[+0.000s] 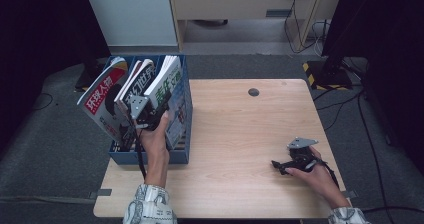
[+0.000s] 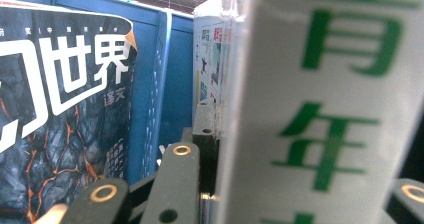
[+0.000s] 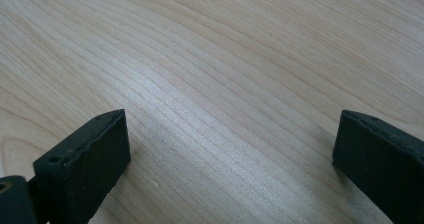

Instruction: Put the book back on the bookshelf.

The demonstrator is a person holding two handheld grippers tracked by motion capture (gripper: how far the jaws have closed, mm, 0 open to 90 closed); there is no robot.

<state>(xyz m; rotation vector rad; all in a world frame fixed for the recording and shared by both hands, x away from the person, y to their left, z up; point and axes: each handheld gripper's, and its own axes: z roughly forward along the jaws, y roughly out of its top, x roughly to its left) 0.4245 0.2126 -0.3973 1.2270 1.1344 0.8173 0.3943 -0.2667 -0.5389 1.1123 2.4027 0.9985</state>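
A blue file box stands at the table's left edge with several magazines upright in it. My left gripper reaches into the box and is shut on a white magazine with green lettering. In the left gripper view that magazine fills the space between the jaws of the left gripper. A dark science-fiction magazine leans just left of it, against the box's blue divider. My right gripper rests on the wooden table at the front right. Its jaws are open over bare wood.
A red-covered magazine leans out over the box's left side. A dark round grommet sits in the tabletop near the far edge. Cables and a black stand lie on the floor beyond the table's right corner.
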